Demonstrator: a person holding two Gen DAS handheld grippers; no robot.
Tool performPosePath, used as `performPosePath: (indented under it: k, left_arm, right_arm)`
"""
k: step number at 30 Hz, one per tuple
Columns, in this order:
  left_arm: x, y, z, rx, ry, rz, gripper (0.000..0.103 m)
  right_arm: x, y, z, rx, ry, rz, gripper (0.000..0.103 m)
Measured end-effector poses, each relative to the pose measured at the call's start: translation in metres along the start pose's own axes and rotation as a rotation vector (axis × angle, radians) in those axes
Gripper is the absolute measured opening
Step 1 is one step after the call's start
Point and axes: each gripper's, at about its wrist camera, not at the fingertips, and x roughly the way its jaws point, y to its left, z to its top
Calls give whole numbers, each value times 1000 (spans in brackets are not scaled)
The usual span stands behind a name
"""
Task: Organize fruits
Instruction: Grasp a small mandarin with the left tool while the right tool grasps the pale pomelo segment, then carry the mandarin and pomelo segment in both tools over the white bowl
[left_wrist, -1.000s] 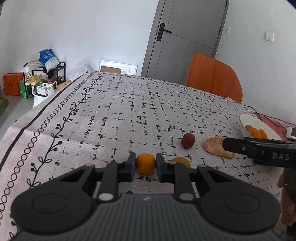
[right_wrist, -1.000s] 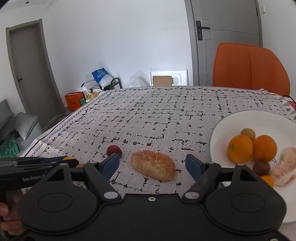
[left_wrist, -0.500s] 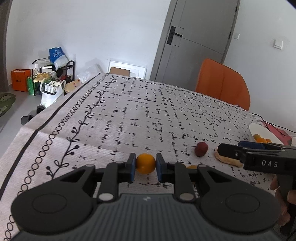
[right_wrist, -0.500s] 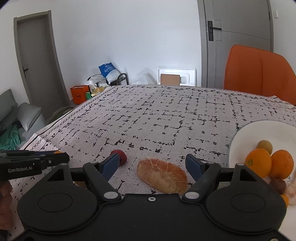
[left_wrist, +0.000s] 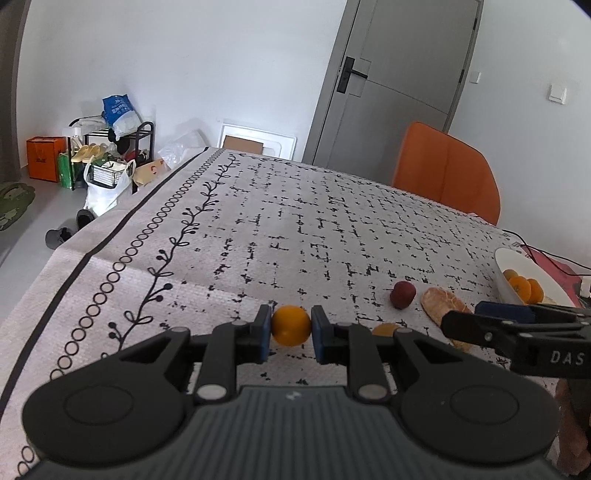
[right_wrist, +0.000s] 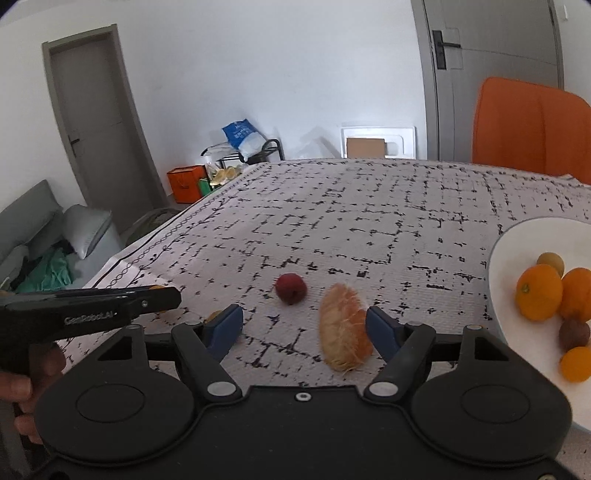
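My left gripper (left_wrist: 290, 328) is shut on a small orange (left_wrist: 290, 325) and holds it above the patterned tablecloth. A second small orange fruit (left_wrist: 385, 329) lies on the cloth just right of it. My right gripper (right_wrist: 304, 326) is open, its right finger beside a peeled pomelo segment (right_wrist: 343, 338) that lies on the cloth. A dark red plum (right_wrist: 291, 288) sits just beyond. A white plate (right_wrist: 513, 236) at the right holds several oranges (right_wrist: 539, 291) and smaller fruits. The plate also shows in the left wrist view (left_wrist: 508, 271).
An orange chair (right_wrist: 532, 125) stands at the table's far side. A red object with a black cable (left_wrist: 554, 262) lies beyond the plate. The table's left edge (left_wrist: 74, 258) drops to a floor with bags and a rack.
My left gripper has risen with the orange in it. My right gripper has moved left and nearer the pomelo segment, which now lies beside its right finger.
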Motion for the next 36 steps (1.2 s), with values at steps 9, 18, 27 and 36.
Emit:
performPosePath:
  k: [9, 18, 27, 36]
  left_arm:
    - [-9, 5, 0, -11, -14, 6, 21]
    - [-7, 6, 2, -9, -10, 14, 21]
    - [-8, 0, 4, -1, -10, 10, 21]
    - [-17, -19, 11, 45, -34, -20, 21]
  right_arm:
    - [5, -6, 4, 2, 5, -63, 73]
    - [20, -7, 1, -12, 35, -80, 57]
    - [21, -10, -5, -45, 36, -123, 32]
    - [0, -11, -7, 6, -14, -104, 31]
